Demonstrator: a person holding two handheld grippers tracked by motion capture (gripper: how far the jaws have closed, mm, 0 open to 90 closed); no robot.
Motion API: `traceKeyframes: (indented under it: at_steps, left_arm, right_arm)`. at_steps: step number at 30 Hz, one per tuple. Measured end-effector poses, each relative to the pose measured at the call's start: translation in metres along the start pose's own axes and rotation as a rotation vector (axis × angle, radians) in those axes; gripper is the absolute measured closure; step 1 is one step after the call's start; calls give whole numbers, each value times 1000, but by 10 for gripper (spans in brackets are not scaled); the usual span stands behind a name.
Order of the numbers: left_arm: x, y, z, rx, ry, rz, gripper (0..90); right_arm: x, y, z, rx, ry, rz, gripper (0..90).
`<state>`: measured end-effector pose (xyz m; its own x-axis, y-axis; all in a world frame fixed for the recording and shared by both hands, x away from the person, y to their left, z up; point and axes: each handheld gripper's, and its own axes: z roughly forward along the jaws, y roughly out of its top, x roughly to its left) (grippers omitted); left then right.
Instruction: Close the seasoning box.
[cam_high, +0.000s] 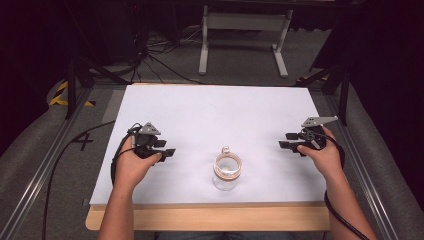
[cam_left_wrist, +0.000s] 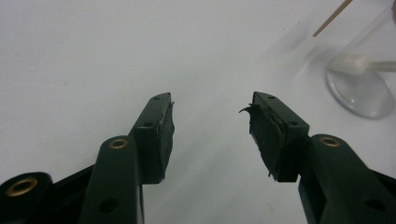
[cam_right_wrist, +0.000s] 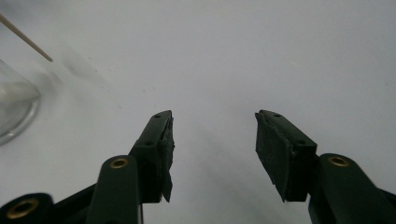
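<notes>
A clear glass jar (cam_high: 227, 169) stands near the front edge of the white table (cam_high: 200, 115), midway between both hands. The left tool (cam_high: 167, 152) and right tool (cam_high: 286, 145) rest well apart from it, each with jaws spread and empty.

Lab or test-rig space, not a home. A white sheet (cam_high: 210, 125) covers a wooden table (cam_high: 210, 218) flanked by metal rails (cam_high: 37, 170); grey carpet floor (cam_high: 170, 60) with loose black cables (cam_high: 160, 62), yellow-black hazard tape (cam_high: 60, 95), a white frame stand (cam_high: 245, 35), dark surroundings.
</notes>
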<state>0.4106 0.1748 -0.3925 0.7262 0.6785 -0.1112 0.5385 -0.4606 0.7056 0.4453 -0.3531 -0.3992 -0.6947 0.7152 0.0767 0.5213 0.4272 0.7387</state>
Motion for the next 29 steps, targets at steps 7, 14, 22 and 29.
traceKeyframes:
  at_steps: [7,14,22,29]
  left_arm:
    - [9,-12,19,34,-17,-4,485]
    - [10,-18,31,67,-17,68,485]
    - [12,-20,33,97,-34,7,452]
    - [12,-18,32,89,-36,4,439]
  right_arm:
    - [-9,-14,14,14,-1,-24,469]
    - [-12,-22,22,12,13,-43,467]
    - [-9,-24,29,36,14,-48,447]
    - [-6,-21,27,29,11,-56,443]
